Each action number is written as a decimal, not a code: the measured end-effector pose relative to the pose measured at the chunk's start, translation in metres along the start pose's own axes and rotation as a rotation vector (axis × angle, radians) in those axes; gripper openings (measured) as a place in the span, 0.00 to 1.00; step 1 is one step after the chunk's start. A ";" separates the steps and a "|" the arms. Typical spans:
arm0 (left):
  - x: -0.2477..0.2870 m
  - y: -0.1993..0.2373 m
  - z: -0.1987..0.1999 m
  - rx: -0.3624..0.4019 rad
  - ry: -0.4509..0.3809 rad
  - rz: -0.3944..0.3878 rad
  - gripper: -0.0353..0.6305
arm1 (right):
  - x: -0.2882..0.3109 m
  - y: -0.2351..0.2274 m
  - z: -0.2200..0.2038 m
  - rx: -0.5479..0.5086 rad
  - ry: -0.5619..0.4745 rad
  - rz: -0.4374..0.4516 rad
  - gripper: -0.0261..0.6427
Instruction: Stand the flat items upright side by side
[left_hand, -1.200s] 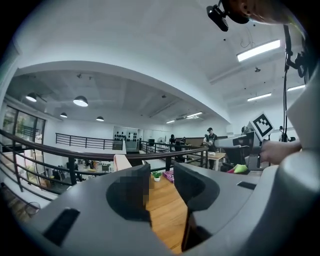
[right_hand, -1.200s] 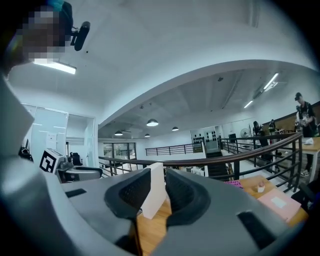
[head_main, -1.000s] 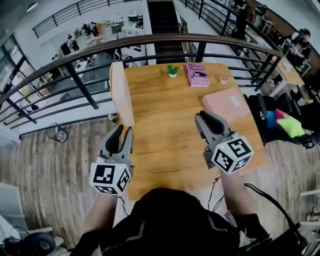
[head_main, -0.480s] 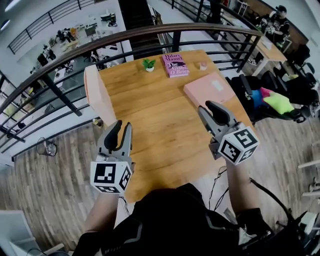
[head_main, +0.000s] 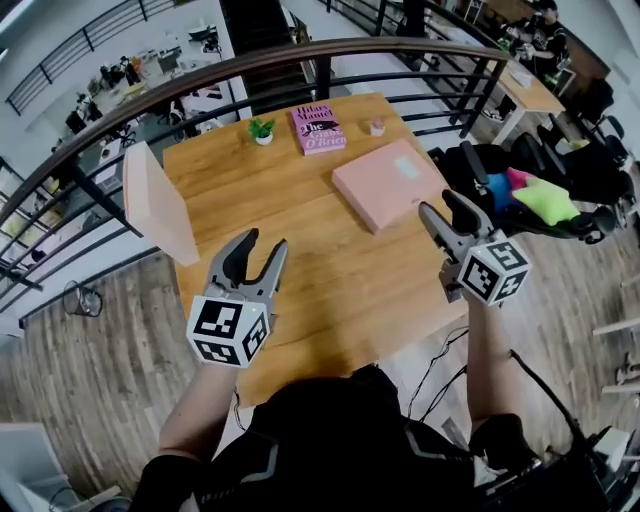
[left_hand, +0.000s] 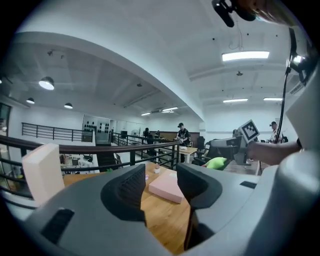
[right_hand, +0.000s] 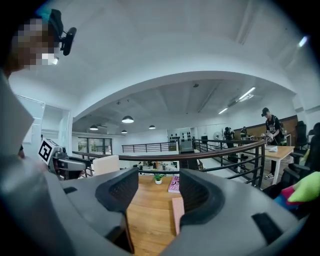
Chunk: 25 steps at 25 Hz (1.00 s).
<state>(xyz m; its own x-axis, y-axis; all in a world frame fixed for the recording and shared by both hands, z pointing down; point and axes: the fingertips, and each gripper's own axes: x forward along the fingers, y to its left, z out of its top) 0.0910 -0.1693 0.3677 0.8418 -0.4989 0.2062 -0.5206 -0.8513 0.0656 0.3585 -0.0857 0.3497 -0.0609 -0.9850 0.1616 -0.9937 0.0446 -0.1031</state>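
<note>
**Hovering open over a table of pink flat items**

Lying flat toward the right side of the light wooden table (head_main: 300, 260), the pale pink rectangular box (head_main: 385, 183) rests with one corner near the table's right edge; beyond it, at the far edge, the pink paperback book (head_main: 318, 128) also lies flat, cover up; the pale pink slab (head_main: 160, 205) already stands upright on its edge at the table's left rim, well apart from both; between book and slab sits a small green potted plant (head_main: 262, 130), and a small pink object (head_main: 377, 127) stands just right of the book, too small to identify; the left gripper (head_main: 262, 245) is held above the near left part of the table, its jaws having just been opening, now clearly apart with only bare wood and the distant box seen between them; the right gripper (head_main: 442, 205) hangs at the table's right edge just beside the box's near corner, its jaws likewise just opened and holding nothing; a dark metal railing (head_main: 330, 62) curves behind the table; a black chair (head_main: 480, 165) with a lime-green cushion (head_main: 545, 200) stands to the right
</note>
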 end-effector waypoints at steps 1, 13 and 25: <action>0.006 -0.005 -0.004 -0.015 0.014 0.009 0.36 | 0.001 -0.011 -0.002 -0.005 0.004 0.025 0.44; 0.129 -0.080 -0.052 -0.034 0.141 0.099 0.43 | 0.030 -0.160 -0.073 -0.144 0.160 0.238 0.62; 0.240 -0.102 -0.146 -0.029 0.377 0.043 0.51 | 0.090 -0.266 -0.163 -0.161 0.336 0.280 0.70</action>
<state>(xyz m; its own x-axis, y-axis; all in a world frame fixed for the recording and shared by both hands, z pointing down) 0.3255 -0.1781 0.5534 0.7103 -0.4350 0.5535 -0.5629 -0.8230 0.0756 0.6021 -0.1587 0.5515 -0.3299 -0.8237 0.4612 -0.9349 0.3529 -0.0385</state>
